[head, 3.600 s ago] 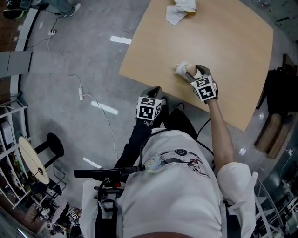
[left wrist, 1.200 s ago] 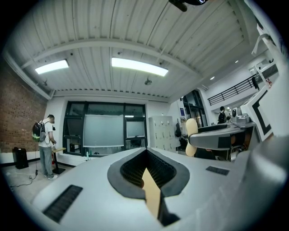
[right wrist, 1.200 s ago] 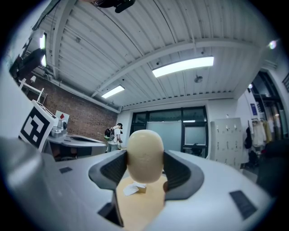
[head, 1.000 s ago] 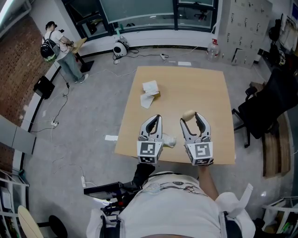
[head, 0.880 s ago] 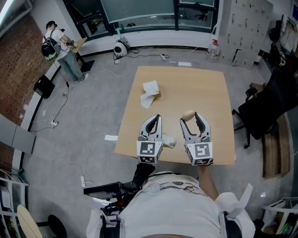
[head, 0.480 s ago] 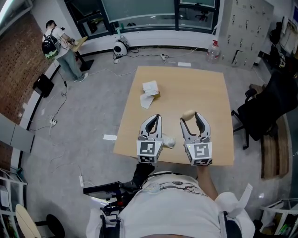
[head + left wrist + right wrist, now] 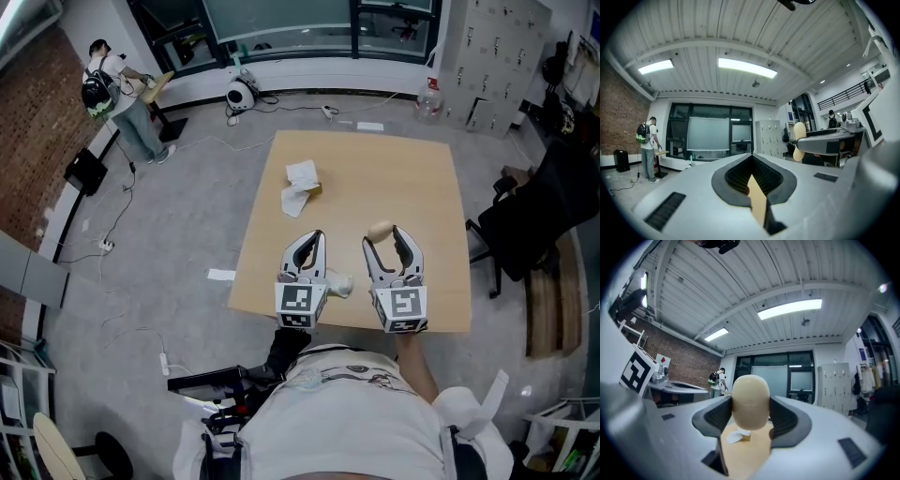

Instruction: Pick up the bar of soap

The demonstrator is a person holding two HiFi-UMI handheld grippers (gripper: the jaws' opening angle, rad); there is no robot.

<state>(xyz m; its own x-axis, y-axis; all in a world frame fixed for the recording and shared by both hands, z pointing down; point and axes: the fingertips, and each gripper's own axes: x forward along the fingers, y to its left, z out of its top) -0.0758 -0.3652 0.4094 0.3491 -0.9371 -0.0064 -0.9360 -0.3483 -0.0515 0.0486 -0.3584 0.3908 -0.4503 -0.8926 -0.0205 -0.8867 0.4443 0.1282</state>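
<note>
head view: the right gripper (image 7: 384,239) pinches a pale beige, rounded bar of soap (image 7: 379,230) between its jaw tips, over the near part of the square tan wooden table (image 7: 403,169). the left gripper (image 7: 314,240) sits beside it with its jaws pressed together and nothing in them. a small crumpled white wad (image 7: 339,284) lies on the table just beside the left gripper, and a crumpled white paper (image 7: 300,178) lies well apart, toward the far left of the table. left gripper view: we see the two dark pads meeting at the tips with only table surface showing through the gap behind them. the soap shows off to the right, held by the other gripper, clear of everything round it. right gripper view: the soap fills the space between the ribbed dark pads, gripped on both flanks, its top standing proud of the jaws. the table lies below it with the white paper visible underneath, so we judge the bar lifted clear and the pick-up all but complete. recommendation: the bar is smooth and rounded and is likely slick, and the hold is out near the tips. we advise an even, moderate squeeze, since over-pressing may squirt it forward. we also advise level jaws, a slow and straight lift, and the idle left gripper kept out of the path.
</note>
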